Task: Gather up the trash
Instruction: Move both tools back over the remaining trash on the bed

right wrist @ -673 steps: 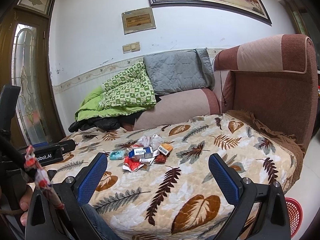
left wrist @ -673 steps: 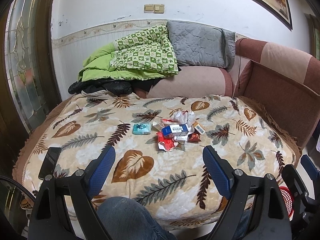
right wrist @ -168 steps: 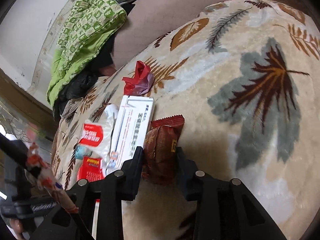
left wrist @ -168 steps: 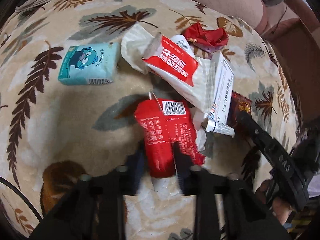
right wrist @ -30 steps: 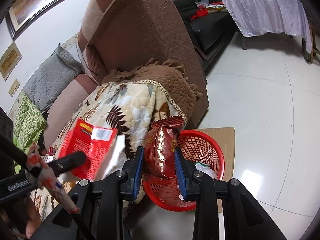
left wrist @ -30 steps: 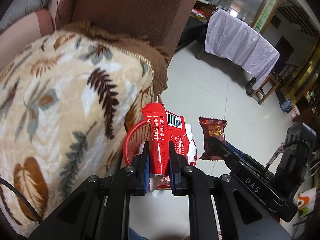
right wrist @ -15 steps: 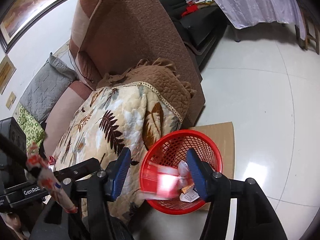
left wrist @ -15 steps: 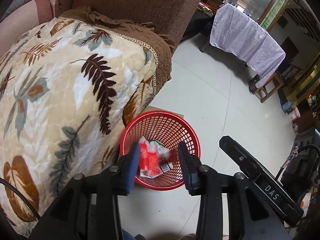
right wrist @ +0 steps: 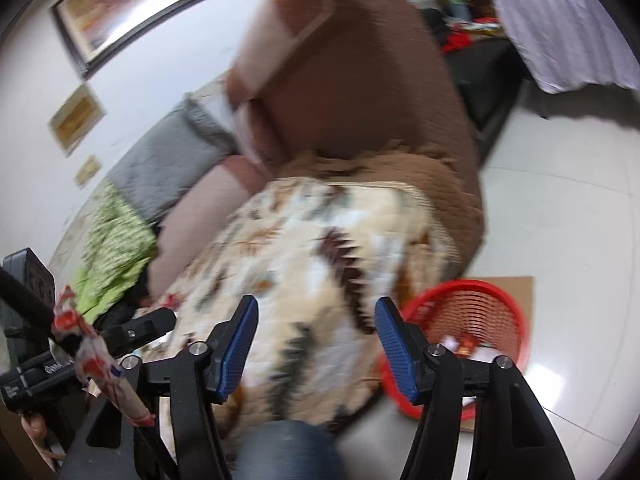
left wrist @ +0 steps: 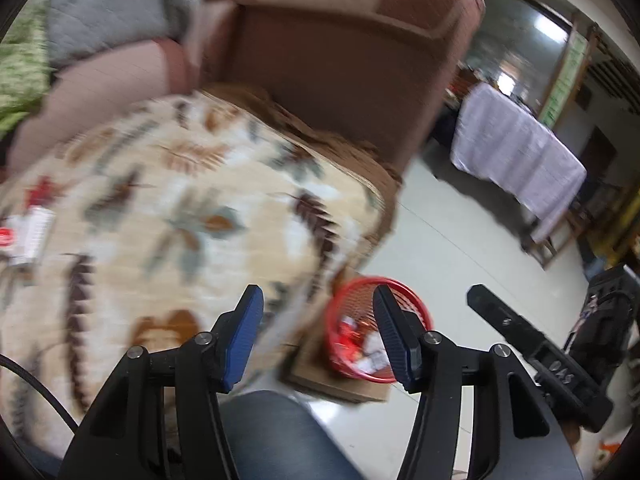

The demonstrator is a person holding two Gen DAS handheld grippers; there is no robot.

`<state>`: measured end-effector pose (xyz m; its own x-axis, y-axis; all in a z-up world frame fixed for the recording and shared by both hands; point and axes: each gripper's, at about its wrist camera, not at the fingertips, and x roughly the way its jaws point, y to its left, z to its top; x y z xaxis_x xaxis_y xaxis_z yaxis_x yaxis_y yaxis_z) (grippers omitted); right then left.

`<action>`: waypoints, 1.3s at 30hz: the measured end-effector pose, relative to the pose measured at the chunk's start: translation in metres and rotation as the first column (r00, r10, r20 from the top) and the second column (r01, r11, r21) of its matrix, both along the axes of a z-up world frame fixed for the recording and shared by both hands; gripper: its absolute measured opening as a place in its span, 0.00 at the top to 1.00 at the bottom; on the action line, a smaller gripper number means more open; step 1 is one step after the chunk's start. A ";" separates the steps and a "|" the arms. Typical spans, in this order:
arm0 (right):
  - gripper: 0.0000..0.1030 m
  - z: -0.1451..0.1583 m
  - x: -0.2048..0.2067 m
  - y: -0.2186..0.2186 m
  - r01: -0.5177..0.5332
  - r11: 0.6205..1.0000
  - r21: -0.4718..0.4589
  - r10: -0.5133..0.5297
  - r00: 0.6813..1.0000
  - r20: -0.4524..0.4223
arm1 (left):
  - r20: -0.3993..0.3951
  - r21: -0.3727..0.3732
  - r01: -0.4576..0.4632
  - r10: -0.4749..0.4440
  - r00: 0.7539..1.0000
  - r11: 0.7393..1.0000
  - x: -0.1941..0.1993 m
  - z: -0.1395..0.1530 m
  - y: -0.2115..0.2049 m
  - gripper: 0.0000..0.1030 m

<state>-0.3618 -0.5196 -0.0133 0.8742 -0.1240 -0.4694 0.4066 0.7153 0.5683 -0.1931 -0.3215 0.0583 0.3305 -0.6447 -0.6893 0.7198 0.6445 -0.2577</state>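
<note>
My left gripper (left wrist: 318,332) is open and empty, held above the edge of the leaf-patterned blanket (left wrist: 192,216). The red mesh basket (left wrist: 362,292) stands on the floor behind its right finger, with red and white wrappers (left wrist: 352,336) inside. Leftover trash (left wrist: 28,228), a white box and red wrappers, lies blurred at the far left of the blanket. My right gripper (right wrist: 314,340) is also open and empty over the blanket (right wrist: 320,248). In the right wrist view the red basket (right wrist: 472,304) sits at the lower right with wrappers (right wrist: 464,346) in it.
A brown armchair back (left wrist: 340,60) rises behind the blanket. The basket rests on a cardboard sheet (right wrist: 516,284) on the white tiled floor (right wrist: 568,216). A table with a white cloth (left wrist: 516,152) stands at the right. A person's jeans-clad knee (left wrist: 276,436) is at the bottom.
Both grippers have swung up and left, away from the basket and towards the blanket. Their fingers have spread wider. The red carton and brown snack bag now lie in the basket.
</note>
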 end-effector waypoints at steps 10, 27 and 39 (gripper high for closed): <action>0.29 0.041 0.070 0.094 -0.243 0.968 -0.060 0.247 0.966 0.072 | 0.045 -0.080 -0.270 0.274 0.961 0.960 0.023 0.028 0.141 0.44; 0.25 0.060 0.162 0.203 -0.482 0.873 -0.077 0.487 0.868 0.097 | 0.046 -0.172 -0.563 0.577 0.815 0.808 0.056 0.055 0.297 0.42; 0.21 0.051 0.226 0.234 -0.564 0.826 -0.001 0.560 0.821 0.113 | -0.113 -0.191 -0.706 0.699 0.706 0.682 0.092 0.038 0.356 0.39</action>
